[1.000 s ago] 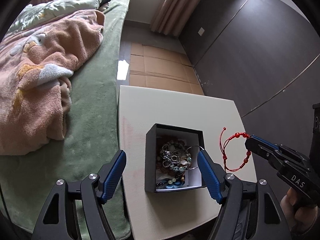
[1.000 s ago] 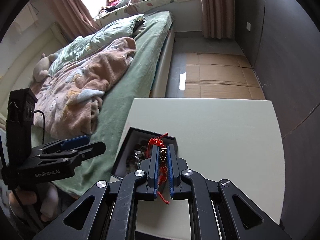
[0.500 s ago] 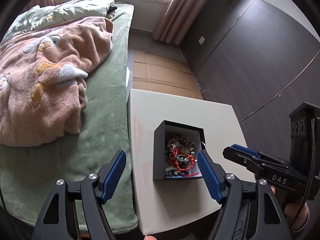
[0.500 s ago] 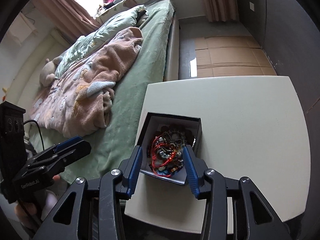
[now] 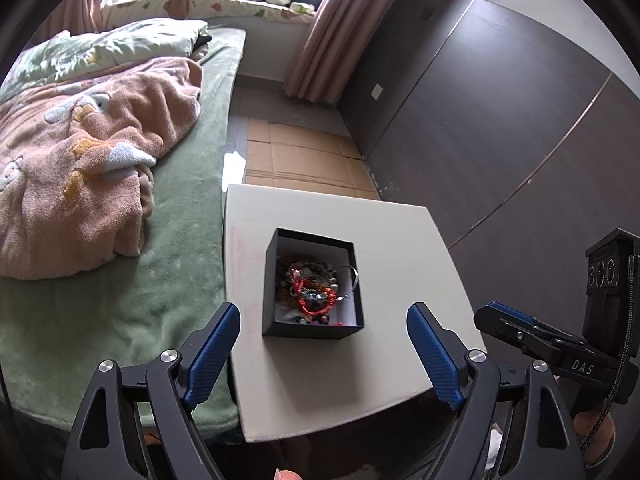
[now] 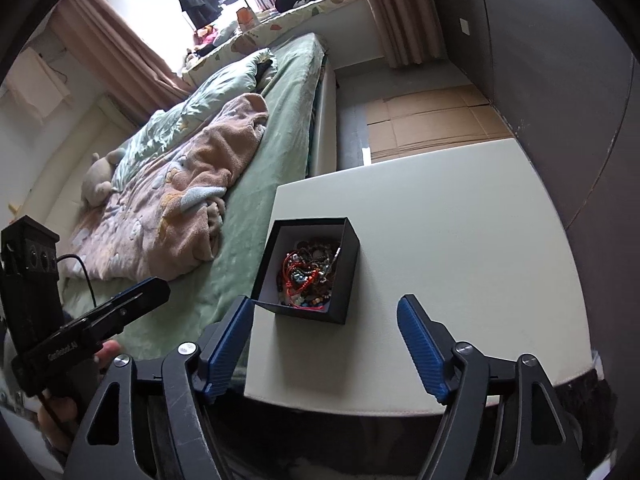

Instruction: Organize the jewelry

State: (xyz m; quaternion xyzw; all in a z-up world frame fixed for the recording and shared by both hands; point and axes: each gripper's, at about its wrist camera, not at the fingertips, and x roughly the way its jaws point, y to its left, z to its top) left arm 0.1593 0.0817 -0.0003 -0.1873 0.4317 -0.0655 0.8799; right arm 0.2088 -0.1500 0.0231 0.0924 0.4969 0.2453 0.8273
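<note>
One black open-top box [image 5: 313,330] on one pale table [image 5: 404,236], near its bed-side edge. One red cord bracelet [image 5: 308,296] lies on top of a tangled heap of beaded jewelry [image 6: 316,264] inside the box; a silver ring-shaped piece [image 5: 352,276] leans on the white inner wall. Two grippers: left gripper [image 5: 324,320] and right gripper [image 6: 325,317] both hover short of the box, jaws spread wide and opening, nothing between them. Green bed [image 5: 176,264] with one pink blanket [image 5: 80,160] alongside.
</note>
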